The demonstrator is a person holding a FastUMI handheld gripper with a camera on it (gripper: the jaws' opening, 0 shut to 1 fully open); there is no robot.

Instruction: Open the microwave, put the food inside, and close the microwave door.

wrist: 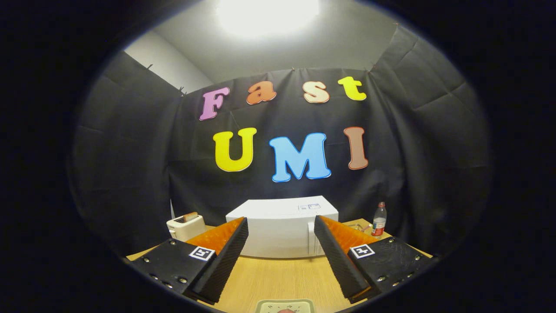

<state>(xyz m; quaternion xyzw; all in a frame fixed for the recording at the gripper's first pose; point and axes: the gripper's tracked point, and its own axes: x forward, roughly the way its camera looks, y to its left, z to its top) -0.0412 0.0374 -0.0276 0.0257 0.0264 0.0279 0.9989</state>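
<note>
Looking through the gripper view, here's the layout:

tool: the tool has its fingers spread wide, nothing between them but bare wood, gripping nothing.

microwave: white microwave sits dead ahead beyond the fingertips, door shut, pushed back toward the booth's cloth wall. Its vertical handle is on the right side of the front, partly tucked behind the right finger.

food: pale tray with something pinkish on it peeks up at the very near edge of the surface, between and behind the finger bases. Can't really tell what the food is.

surface: light wood surface, open strip running from the tray up to the microwave's front edge, so decent room straight ahead.

toaster: small cream toaster left of the microwave, with a slice poking out of the top, close to the left finger's outer side.

bottle: clear bottle with a red label standing upright right of the microwave, near the surface's back corner, apart from the microwave.
</note>
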